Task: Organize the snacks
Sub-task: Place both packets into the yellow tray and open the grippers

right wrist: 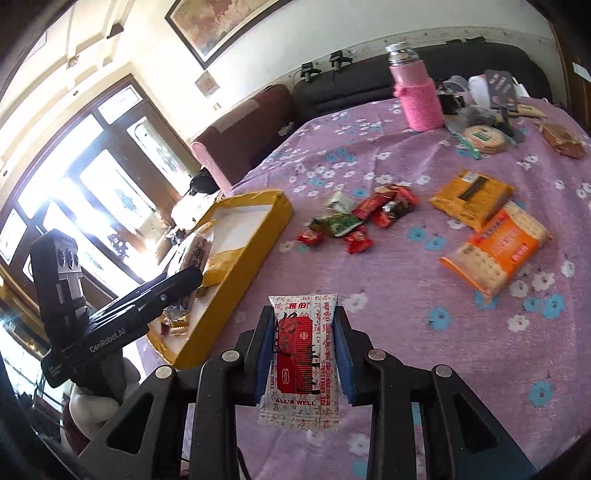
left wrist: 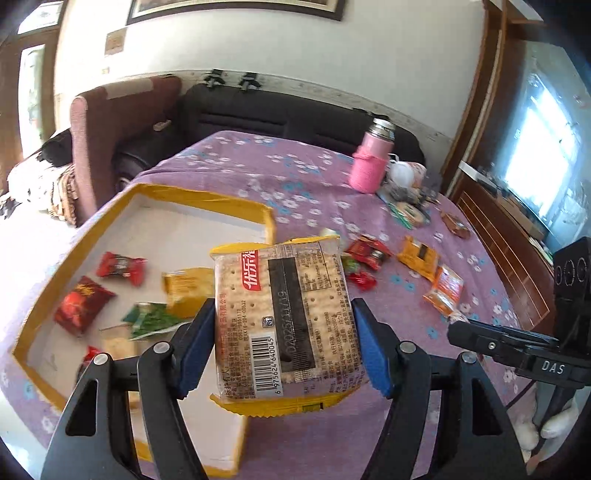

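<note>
Your left hand-held gripper clamps a cracker pack above the yellow box; your right hand-held gripper grips a red-and-white packet.

White wall behind, framed picture hung high at 12 o'clock in the right wrist view, small plaque below it. Dark sofa along the wall, maroon armchair beside it at 10 o'clock in the left wrist view. Table covered by purple floral cloth. Large wood-framed glass doors at 9 o'clock in the right wrist view, strong daylight blowing out the panes. Bright screen or window at 3 o'clock in the left wrist view, above a dark wooden cabinet. Floor not visible.
</note>
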Demonstrator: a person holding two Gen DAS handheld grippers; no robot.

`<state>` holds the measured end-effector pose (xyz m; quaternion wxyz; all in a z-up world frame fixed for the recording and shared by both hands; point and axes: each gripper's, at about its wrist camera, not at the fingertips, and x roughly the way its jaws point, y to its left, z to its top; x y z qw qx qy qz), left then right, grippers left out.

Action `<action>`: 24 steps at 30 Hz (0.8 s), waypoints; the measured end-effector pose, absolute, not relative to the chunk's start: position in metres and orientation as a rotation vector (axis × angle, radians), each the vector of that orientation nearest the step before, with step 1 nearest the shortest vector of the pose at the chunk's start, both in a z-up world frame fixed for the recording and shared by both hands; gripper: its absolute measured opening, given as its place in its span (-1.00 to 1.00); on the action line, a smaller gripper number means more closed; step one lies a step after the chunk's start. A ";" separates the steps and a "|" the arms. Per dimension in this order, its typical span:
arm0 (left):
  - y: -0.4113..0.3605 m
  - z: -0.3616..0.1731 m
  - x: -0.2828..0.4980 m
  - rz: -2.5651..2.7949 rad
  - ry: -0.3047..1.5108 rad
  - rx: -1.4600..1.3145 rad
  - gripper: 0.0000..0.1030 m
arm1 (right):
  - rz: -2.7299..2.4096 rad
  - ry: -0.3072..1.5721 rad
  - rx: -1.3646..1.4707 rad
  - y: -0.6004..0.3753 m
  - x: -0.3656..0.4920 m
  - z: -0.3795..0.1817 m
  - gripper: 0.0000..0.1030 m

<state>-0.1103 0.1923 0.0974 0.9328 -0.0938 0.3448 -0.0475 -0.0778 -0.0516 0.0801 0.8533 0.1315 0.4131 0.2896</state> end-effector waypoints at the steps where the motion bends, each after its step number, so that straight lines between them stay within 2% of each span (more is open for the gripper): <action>1: 0.209 0.095 -0.112 -0.063 0.704 -0.212 0.36 | 0.633 0.870 0.266 -0.037 -0.076 0.083 -0.40; 6: 0.272 0.069 -0.114 0.072 0.760 -0.303 0.36 | 0.737 0.897 0.181 0.046 -0.071 0.087 -0.41; 14: 0.314 0.042 -0.110 0.148 0.787 -0.337 0.37 | 0.790 0.967 -0.016 0.159 -0.064 0.058 -0.41; 19: 0.332 0.034 -0.109 0.166 0.795 -0.359 0.37 | 0.742 1.011 -0.072 0.184 -0.046 0.031 -0.41; 24: 0.332 0.045 -0.116 0.169 0.755 -0.327 0.37 | 0.714 1.019 -0.073 0.186 -0.043 0.020 -0.28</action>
